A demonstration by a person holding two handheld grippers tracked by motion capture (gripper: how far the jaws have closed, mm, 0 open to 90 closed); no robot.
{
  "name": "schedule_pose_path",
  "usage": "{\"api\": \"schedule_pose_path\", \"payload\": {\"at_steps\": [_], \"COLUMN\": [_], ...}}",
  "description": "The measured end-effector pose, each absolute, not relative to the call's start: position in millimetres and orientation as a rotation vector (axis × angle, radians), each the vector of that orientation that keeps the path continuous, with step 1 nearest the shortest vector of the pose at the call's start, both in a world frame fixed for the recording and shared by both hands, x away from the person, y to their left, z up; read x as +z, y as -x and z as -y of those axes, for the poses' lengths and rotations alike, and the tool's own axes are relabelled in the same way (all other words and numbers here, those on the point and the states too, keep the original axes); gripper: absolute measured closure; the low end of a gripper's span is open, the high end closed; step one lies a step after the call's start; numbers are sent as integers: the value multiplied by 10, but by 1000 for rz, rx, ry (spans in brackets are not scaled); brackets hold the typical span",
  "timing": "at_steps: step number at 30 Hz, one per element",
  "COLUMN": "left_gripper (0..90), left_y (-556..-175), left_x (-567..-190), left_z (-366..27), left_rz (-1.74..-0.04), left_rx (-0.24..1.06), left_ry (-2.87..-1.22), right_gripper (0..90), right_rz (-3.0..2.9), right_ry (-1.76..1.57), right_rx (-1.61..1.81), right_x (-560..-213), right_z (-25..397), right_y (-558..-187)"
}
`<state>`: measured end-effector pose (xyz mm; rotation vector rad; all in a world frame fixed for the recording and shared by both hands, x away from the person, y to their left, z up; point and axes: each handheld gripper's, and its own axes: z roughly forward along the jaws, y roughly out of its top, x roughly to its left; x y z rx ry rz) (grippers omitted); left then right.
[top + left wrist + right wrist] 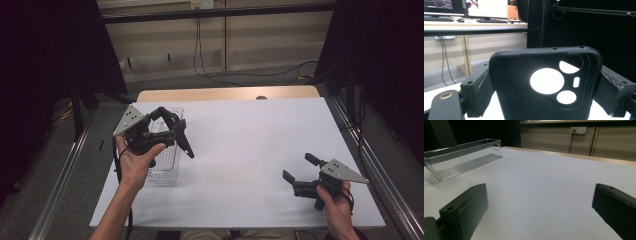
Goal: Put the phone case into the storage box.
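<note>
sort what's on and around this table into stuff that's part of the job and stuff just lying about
Part of the job:
- black phone case, clamped in the left gripper
- clear plastic tray below it
- right gripper, jaws open, nothing between them

Just lying about:
- cables on the floor beyond the table
- monitors and keyboard on a desk behind

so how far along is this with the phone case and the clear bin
Done: the left gripper has the black phone case clamped by its sides, lifted over the clear bin. In hand: carrying it. Left: whether it goes in or comes out of the bin is unclear. The right gripper waits open.
</note>
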<state>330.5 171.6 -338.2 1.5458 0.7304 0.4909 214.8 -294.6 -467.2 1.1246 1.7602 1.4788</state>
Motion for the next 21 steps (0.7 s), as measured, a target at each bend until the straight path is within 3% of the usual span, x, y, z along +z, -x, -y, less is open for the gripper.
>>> {"api": "schedule_pose_path", "payload": {"at_steps": [21], "left_gripper": [135], "left_y": [-3638], "left_x": [-3320], "left_z": [-1906], "left_rz": [-833], "left_rx": [620], "left_ry": [-1508], "right_gripper": [0], "right_rz": [-1761], "right_ry": [-1127], "right_rx": [1487], "right_x": [-4676], "right_z": [2945], "right_y": [-2148]}}
